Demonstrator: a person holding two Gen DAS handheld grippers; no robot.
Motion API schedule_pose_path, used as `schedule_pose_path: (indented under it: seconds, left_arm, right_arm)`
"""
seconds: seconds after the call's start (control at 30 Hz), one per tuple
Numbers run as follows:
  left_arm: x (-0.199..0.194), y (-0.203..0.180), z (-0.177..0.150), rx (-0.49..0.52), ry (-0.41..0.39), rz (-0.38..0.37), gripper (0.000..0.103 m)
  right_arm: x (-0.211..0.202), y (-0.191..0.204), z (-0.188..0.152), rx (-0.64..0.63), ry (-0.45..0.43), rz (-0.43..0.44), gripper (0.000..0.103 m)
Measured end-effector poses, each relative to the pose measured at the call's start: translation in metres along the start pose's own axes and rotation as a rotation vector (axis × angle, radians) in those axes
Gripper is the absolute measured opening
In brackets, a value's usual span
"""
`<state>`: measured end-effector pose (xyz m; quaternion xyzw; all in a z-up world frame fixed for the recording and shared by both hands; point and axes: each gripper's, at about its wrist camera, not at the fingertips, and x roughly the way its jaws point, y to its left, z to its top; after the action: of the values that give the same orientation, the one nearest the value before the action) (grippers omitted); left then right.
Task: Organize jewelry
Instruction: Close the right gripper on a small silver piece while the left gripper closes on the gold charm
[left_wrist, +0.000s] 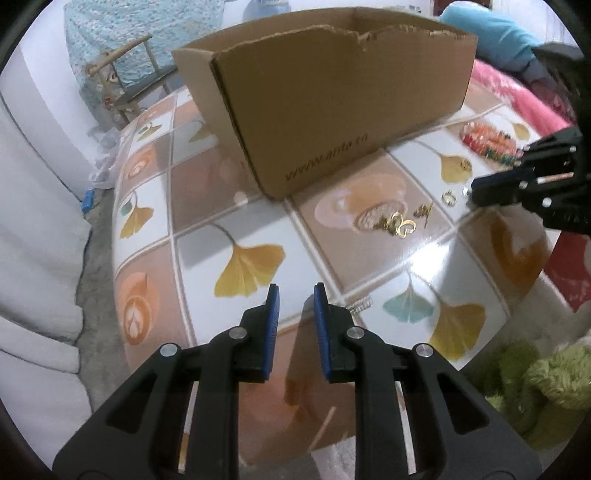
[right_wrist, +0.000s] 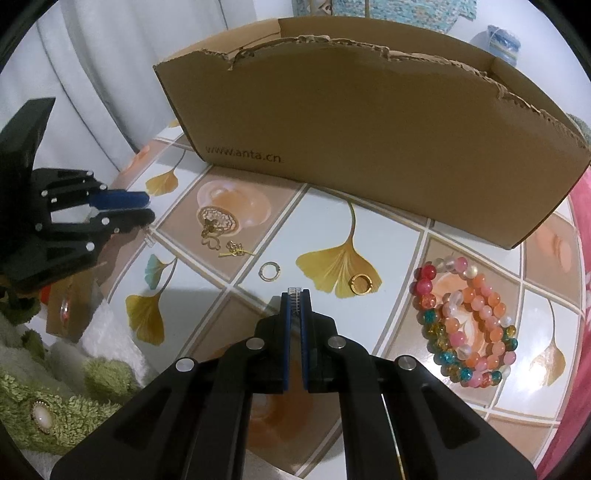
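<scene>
Left wrist view: left gripper (left_wrist: 295, 291) hovering over tablecloth (left_wrist: 207, 229), jaws standing apart, nothing between; gold trinkets (left_wrist: 400, 223) lying near cardboard box (left_wrist: 332, 110).

Right wrist view: right gripper (right_wrist: 295, 295) pinching small clear crystal piece (right_wrist: 295, 291) by its tip. Beaded bracelets (right_wrist: 469, 325), gold ring (right_wrist: 362, 284) waiting on table. Risk: shallow grip letting piece slip during carrying to box.

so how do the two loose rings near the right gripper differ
The gold ring is a thick, bright yellow band; the pale ring is thinner, flatter and dull silvery-gold. The gold ring lies on a yellow leaf print toward the bead bracelets; the pale ring lies on a tile seam, nearer the small gold charms. Both lie flat on the table, untouched, just beyond the right gripper.
</scene>
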<state>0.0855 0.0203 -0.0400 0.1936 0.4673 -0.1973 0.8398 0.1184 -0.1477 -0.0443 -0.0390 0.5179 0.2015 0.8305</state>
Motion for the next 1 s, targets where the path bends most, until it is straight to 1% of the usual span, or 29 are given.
schedule_pose_path:
  seconds: [0.13, 0.2, 0.3, 0.33, 0.37, 0.43, 0.57, 0.7, 1.0]
  left_arm:
    - [-0.006, 0.002, -0.006, -0.045, 0.027, -0.014, 0.018]
    - [-0.010, 0.003, -0.008, -0.055, 0.027, -0.028, 0.018]
    - [-0.024, 0.005, -0.008, -0.063, -0.023, -0.108, 0.018]
    - [-0.025, 0.004, -0.007, -0.049, -0.024, -0.156, 0.019]
    - [-0.025, 0.001, -0.006, -0.032, -0.018, -0.171, 0.023]
    - [-0.022, -0.007, -0.006, 0.034, -0.006, -0.160, 0.030]
    - [-0.014, -0.019, -0.005, 0.121, 0.014, -0.148, 0.030]
    - [-0.008, -0.019, -0.002, 0.133, 0.028, -0.157, 0.030]
    - [-0.004, -0.018, 0.001, 0.131, 0.025, -0.157, 0.029]
  right_arm:
    - [-0.001, -0.001, 0.001, 0.000, -0.003, 0.003, 0.005]
    - [-0.002, -0.002, 0.001, 0.000, -0.004, 0.007, 0.005]
    - [-0.003, -0.003, 0.000, 0.001, -0.006, 0.012, 0.005]
    - [-0.003, -0.003, 0.000, 0.000, -0.006, 0.013, 0.005]
    - [-0.003, -0.003, 0.000, -0.002, -0.007, 0.012, 0.005]
    - [-0.003, -0.002, 0.000, -0.005, -0.008, 0.010, 0.005]
    - [-0.004, -0.002, 0.000, -0.005, -0.007, 0.010, 0.005]
    - [-0.003, -0.001, 0.000, -0.004, -0.007, 0.010, 0.005]
    - [-0.004, -0.002, -0.001, 0.006, -0.004, 0.015, 0.005]
